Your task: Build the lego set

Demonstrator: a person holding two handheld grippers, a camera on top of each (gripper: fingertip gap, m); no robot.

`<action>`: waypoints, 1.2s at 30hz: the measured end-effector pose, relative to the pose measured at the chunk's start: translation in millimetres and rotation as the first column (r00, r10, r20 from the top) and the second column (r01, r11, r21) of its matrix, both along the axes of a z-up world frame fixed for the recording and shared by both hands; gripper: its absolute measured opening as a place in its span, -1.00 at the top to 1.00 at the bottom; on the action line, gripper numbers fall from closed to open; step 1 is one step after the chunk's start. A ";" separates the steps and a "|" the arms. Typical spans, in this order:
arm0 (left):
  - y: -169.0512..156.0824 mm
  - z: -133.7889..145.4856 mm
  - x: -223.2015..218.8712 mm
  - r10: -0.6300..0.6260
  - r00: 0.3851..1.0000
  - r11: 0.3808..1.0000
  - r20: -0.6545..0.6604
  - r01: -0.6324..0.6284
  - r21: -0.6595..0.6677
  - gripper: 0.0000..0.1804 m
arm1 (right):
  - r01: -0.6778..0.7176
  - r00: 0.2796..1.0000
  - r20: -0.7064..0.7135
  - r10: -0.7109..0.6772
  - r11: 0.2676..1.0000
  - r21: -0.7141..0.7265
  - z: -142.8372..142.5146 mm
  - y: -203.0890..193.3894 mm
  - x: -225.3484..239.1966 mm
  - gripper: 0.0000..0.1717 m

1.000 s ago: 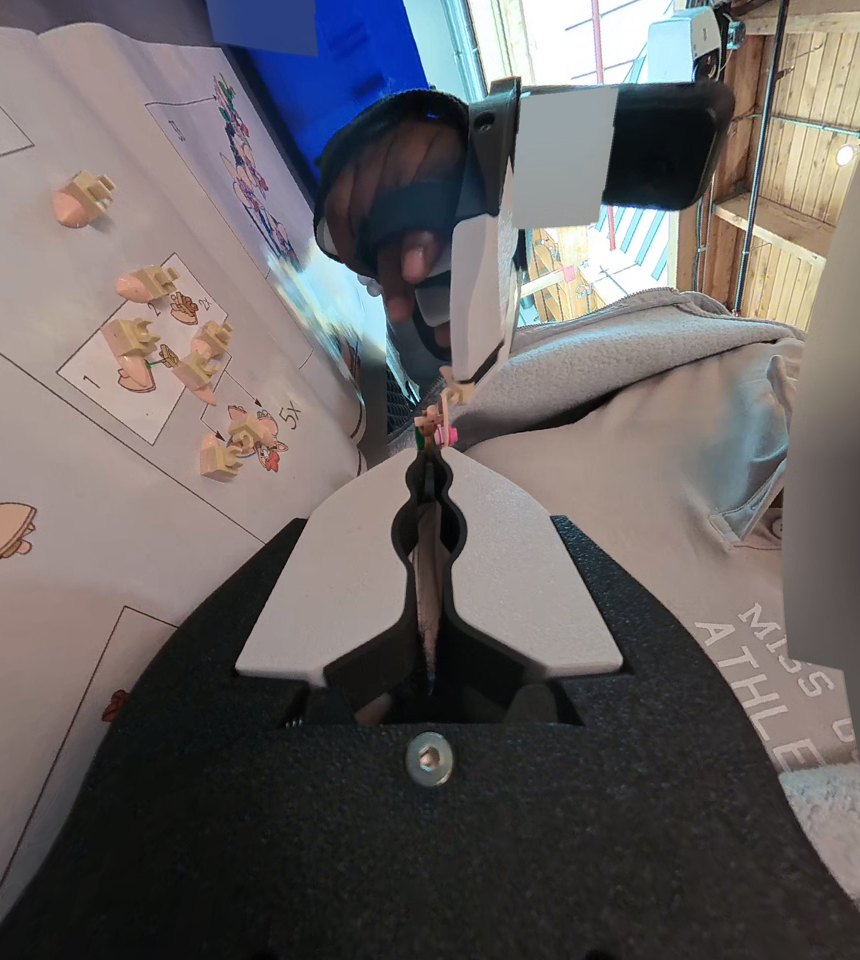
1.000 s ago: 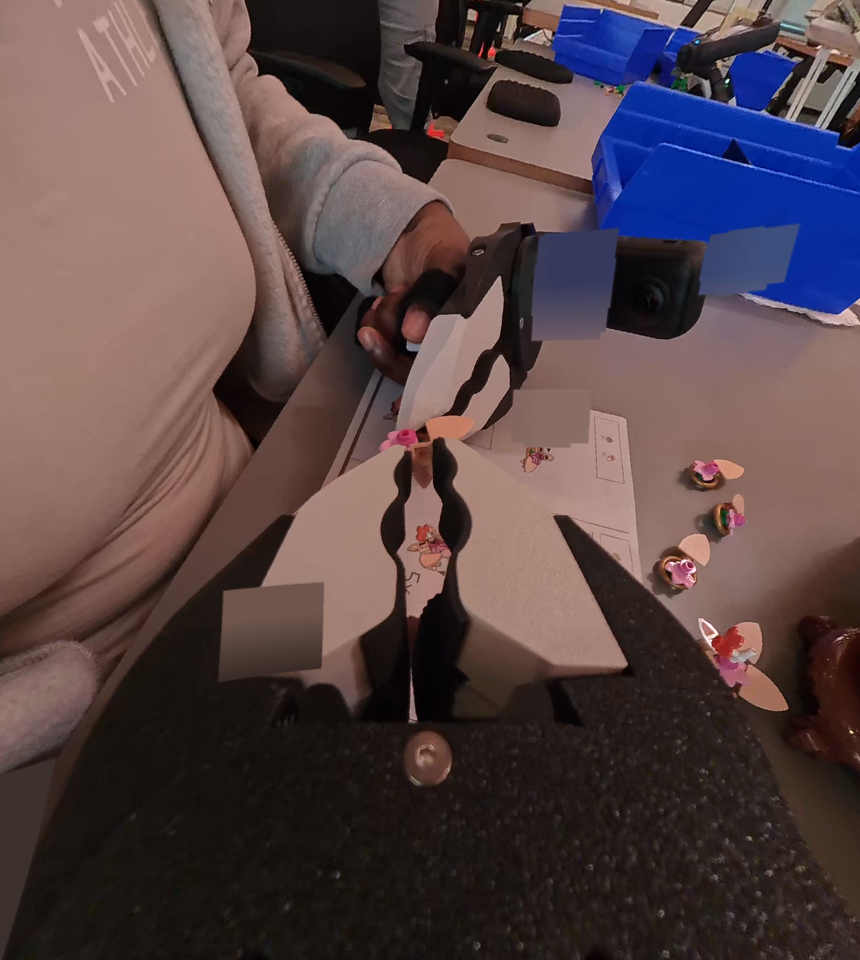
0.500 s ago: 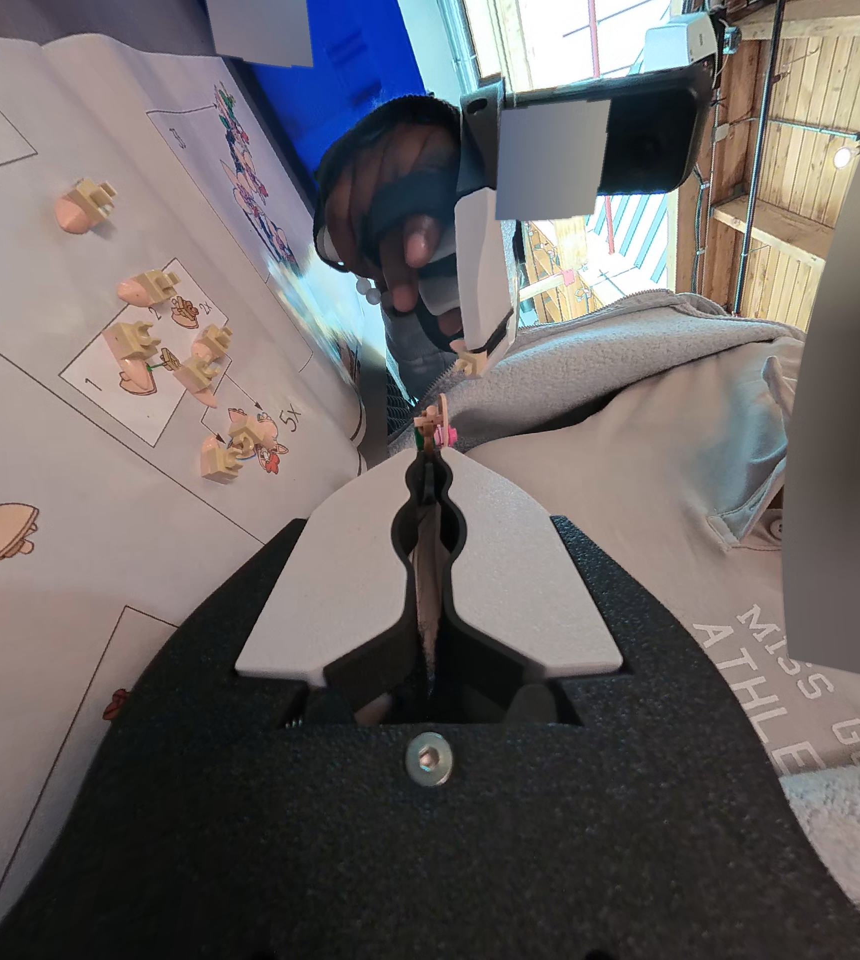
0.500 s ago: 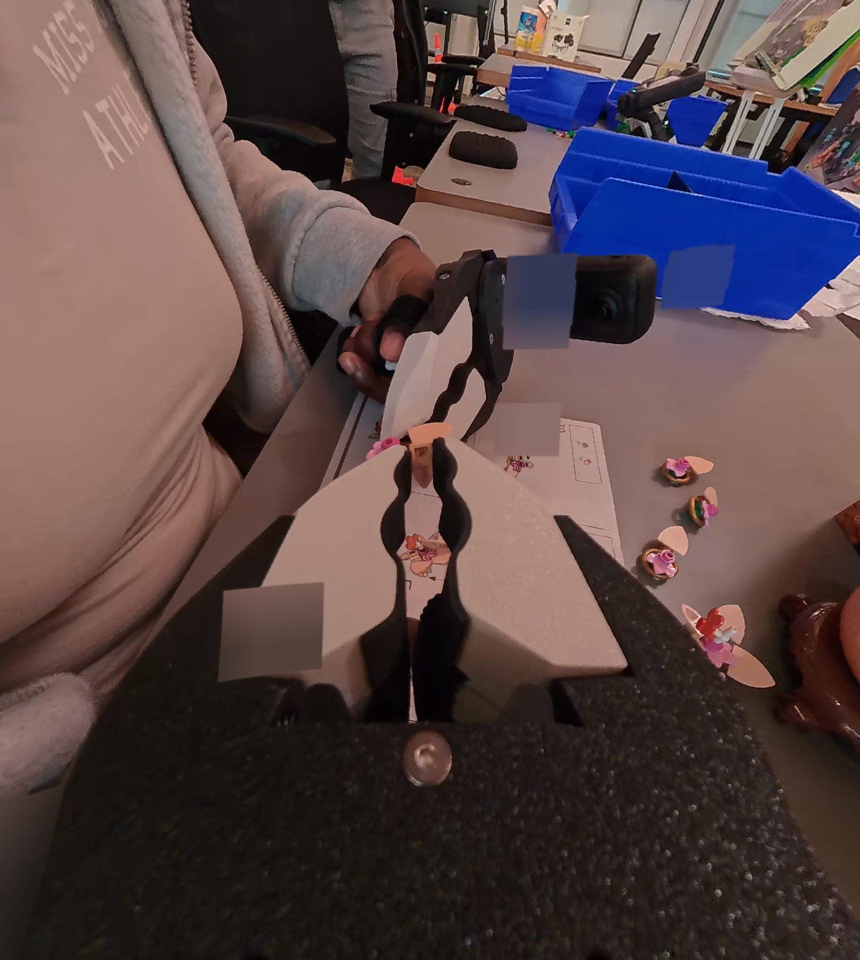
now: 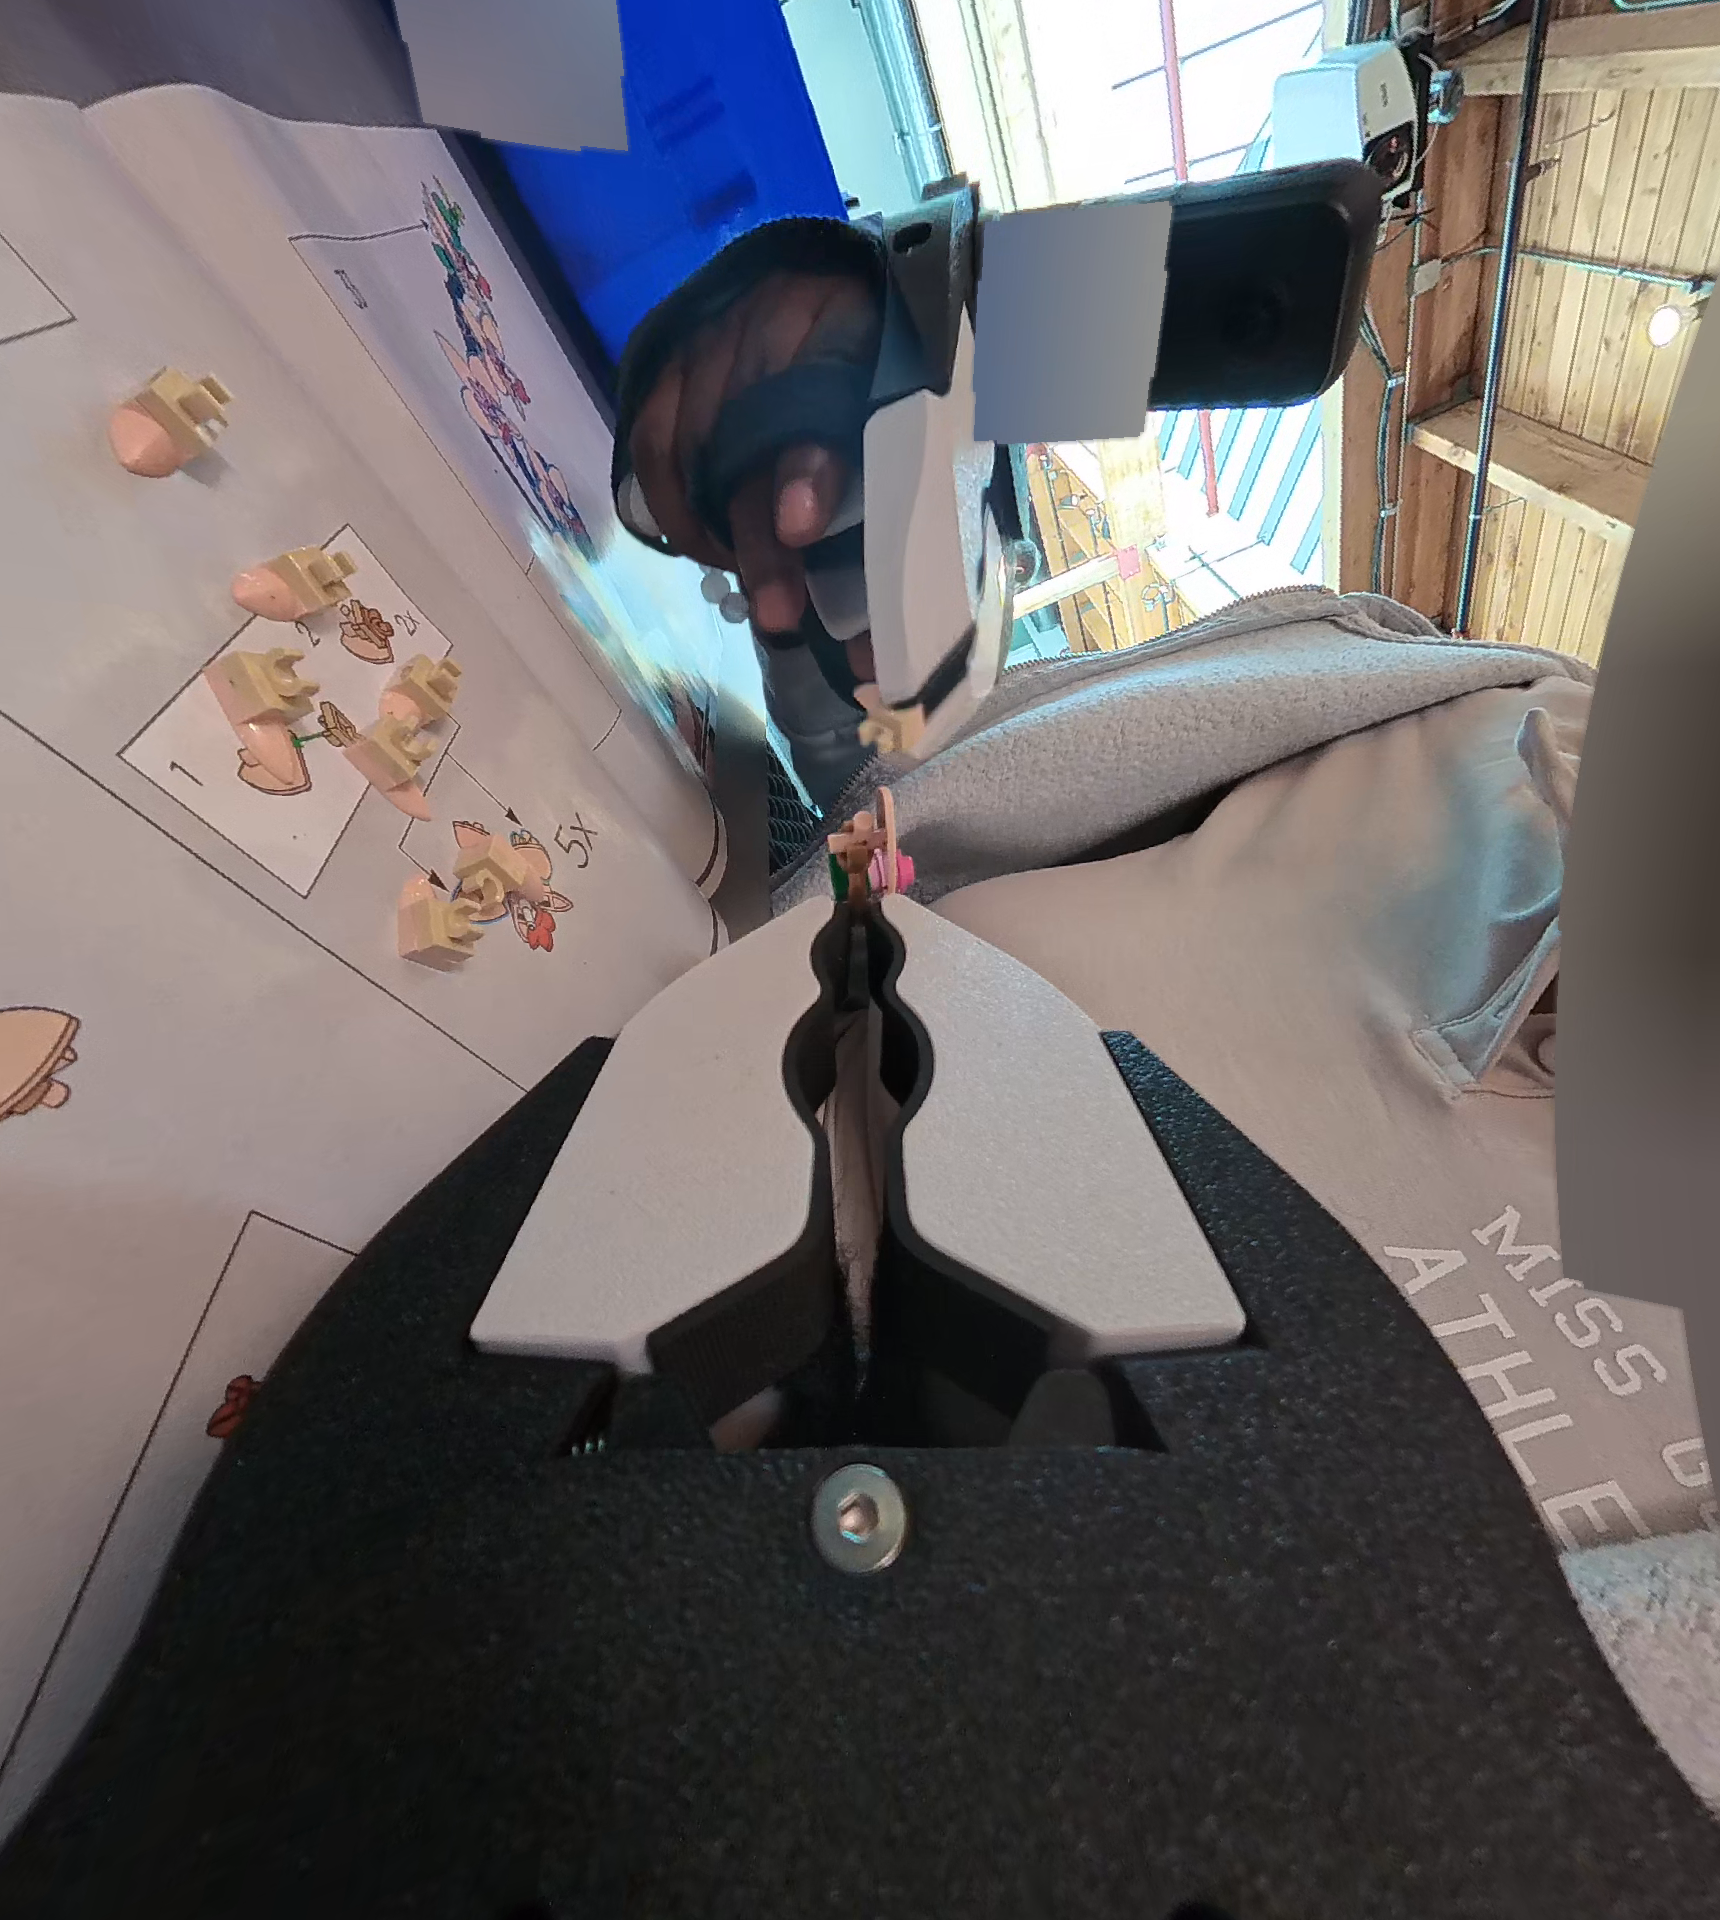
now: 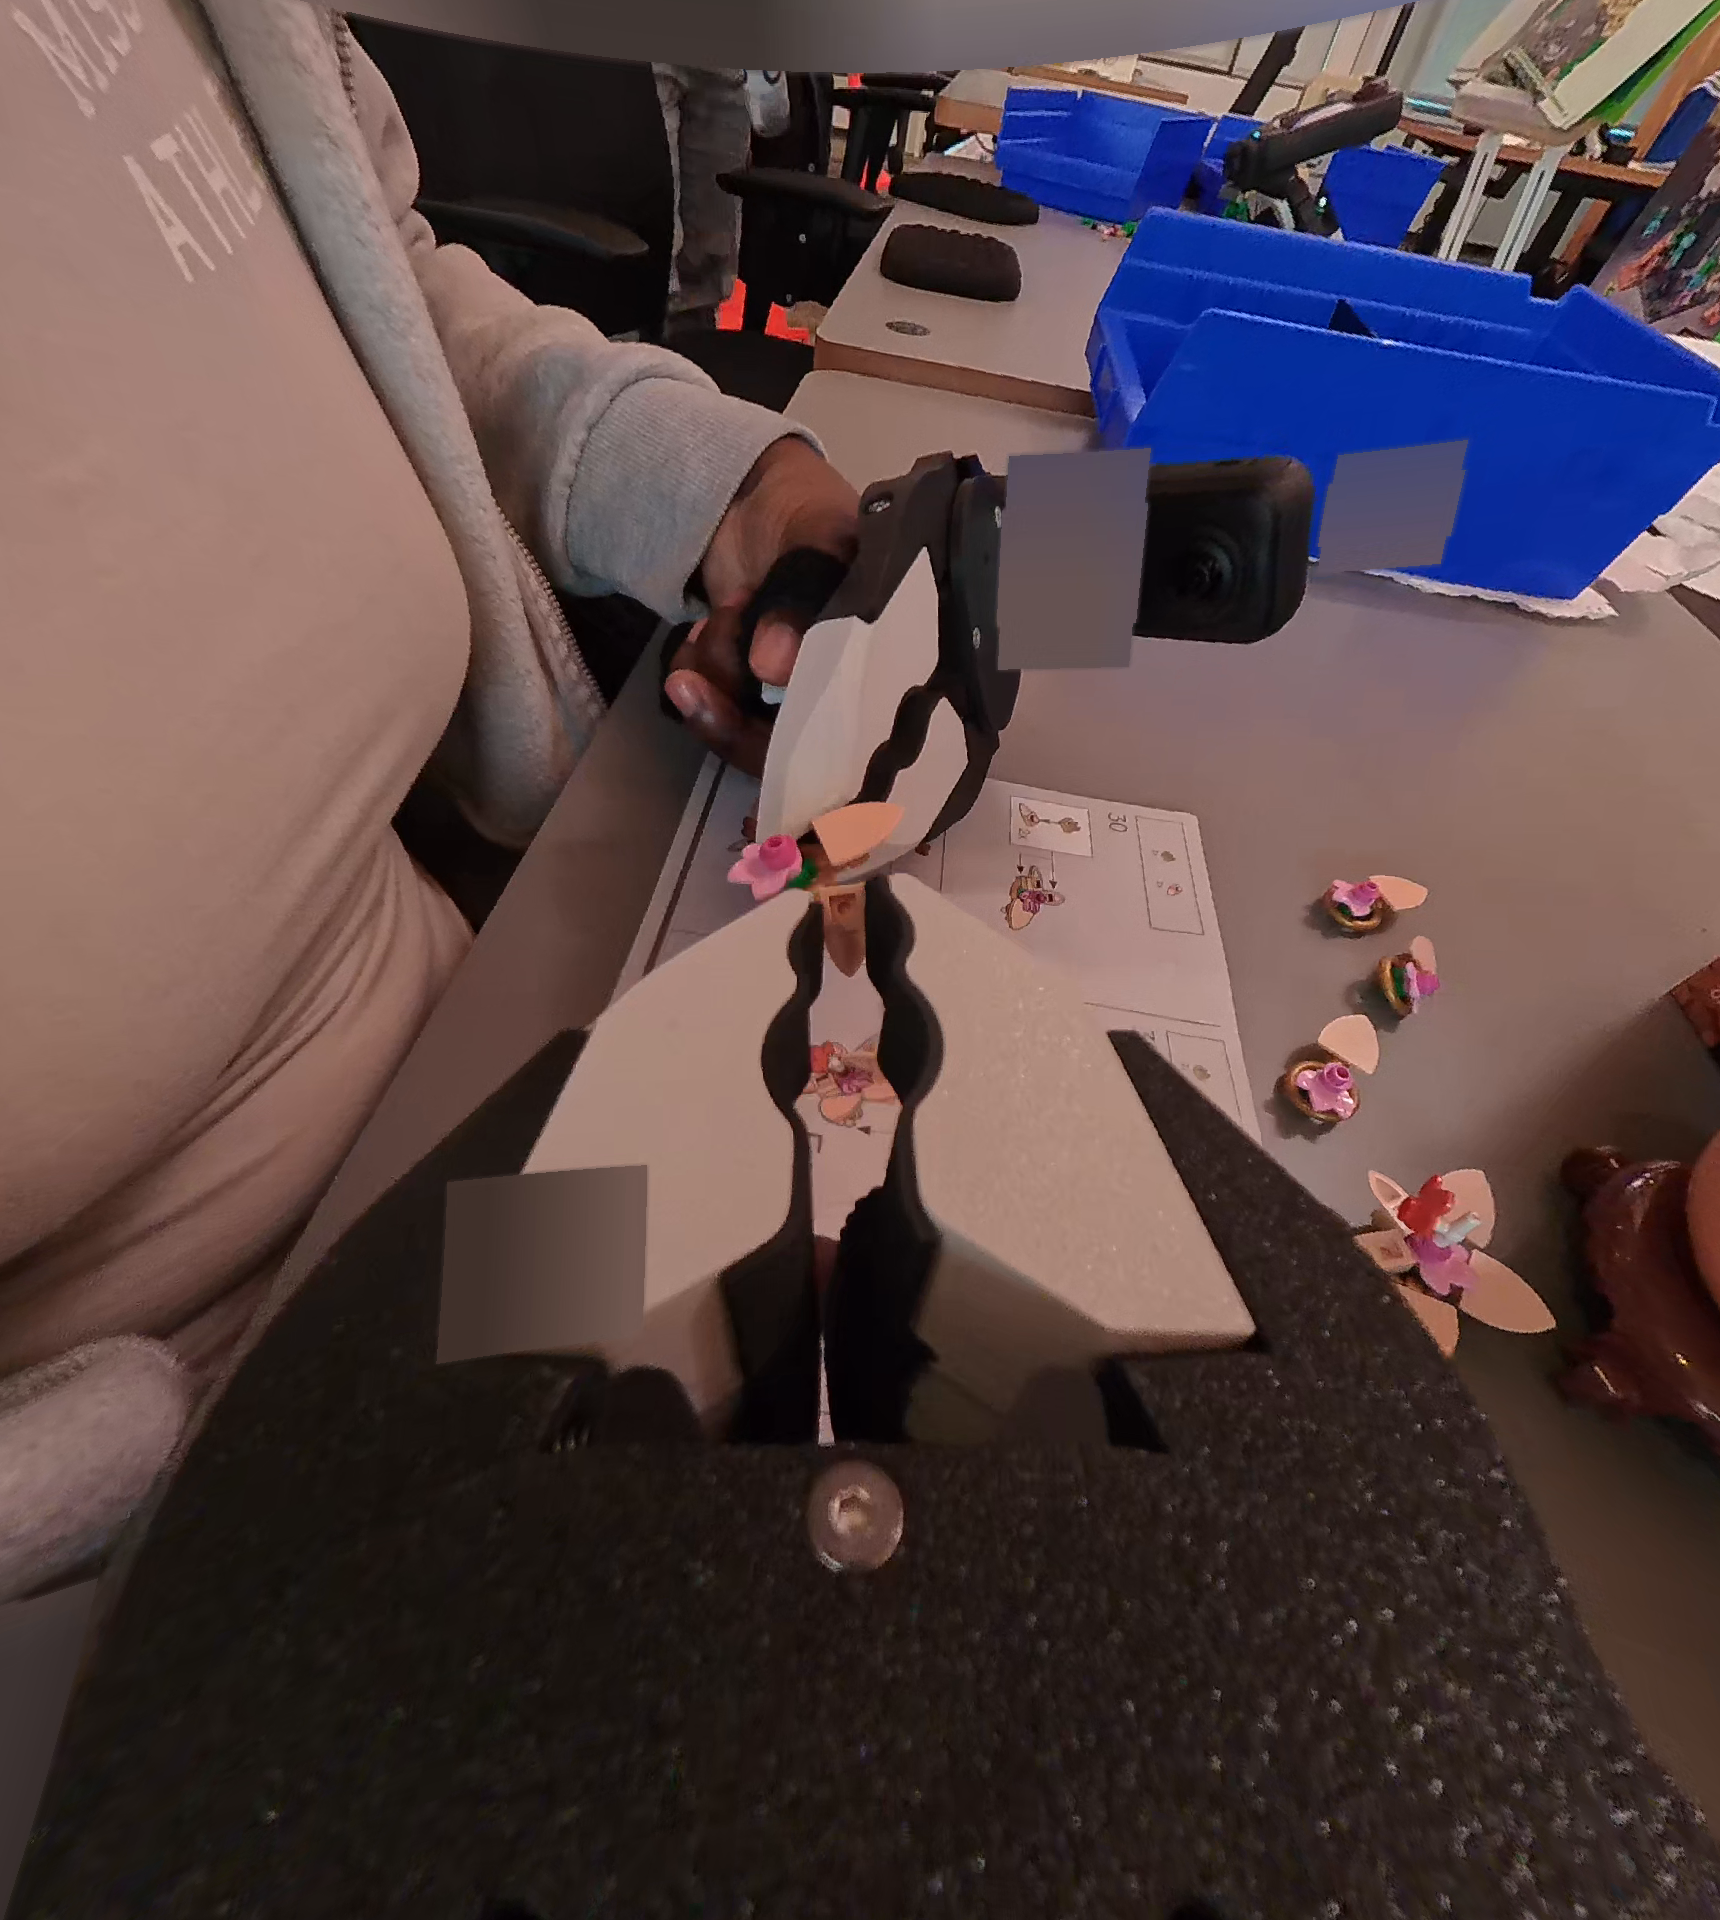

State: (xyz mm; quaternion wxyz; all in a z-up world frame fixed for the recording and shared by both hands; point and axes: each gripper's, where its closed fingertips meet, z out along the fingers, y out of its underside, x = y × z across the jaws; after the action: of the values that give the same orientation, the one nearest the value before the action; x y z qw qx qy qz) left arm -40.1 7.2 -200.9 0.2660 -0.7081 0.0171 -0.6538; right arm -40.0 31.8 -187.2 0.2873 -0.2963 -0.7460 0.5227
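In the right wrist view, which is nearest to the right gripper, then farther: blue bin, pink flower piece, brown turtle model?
1. Pink flower piece, at the right gripper tips, slightly left.
2. Brown turtle model, on the table, far right.
3. Blue bin, at the back, upper right.

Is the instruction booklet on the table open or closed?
Open: the instruction booklet lies spread flat, its printed pages face up, with small tan pieces resting on them.

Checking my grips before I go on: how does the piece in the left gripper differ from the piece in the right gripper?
The left gripper pinches a multi-part flower piece: pink blossom, green bit and a flat peach petal. The right gripper pinches a single small peach-and-tan clip piece with a pointed tip. The flower piece sticks out beyond its fingertips; the clip piece sits mostly between its fingers. Both are held off the table, close together but apart.
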 end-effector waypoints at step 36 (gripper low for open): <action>4.8 -2.9 -3.0 0.017 1.000 0.998 0.022 -0.016 -0.057 0.97 | -0.131 0.988 0.100 0.121 0.986 0.106 -12.3 -5.3 -6.6 0.93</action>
State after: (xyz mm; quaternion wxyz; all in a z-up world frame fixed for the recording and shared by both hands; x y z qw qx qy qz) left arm -43.1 12.0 -203.8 0.2515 -0.7081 -0.0102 -0.6597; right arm -46.6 26.5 -199.5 0.2346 -0.2560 -0.8041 0.4825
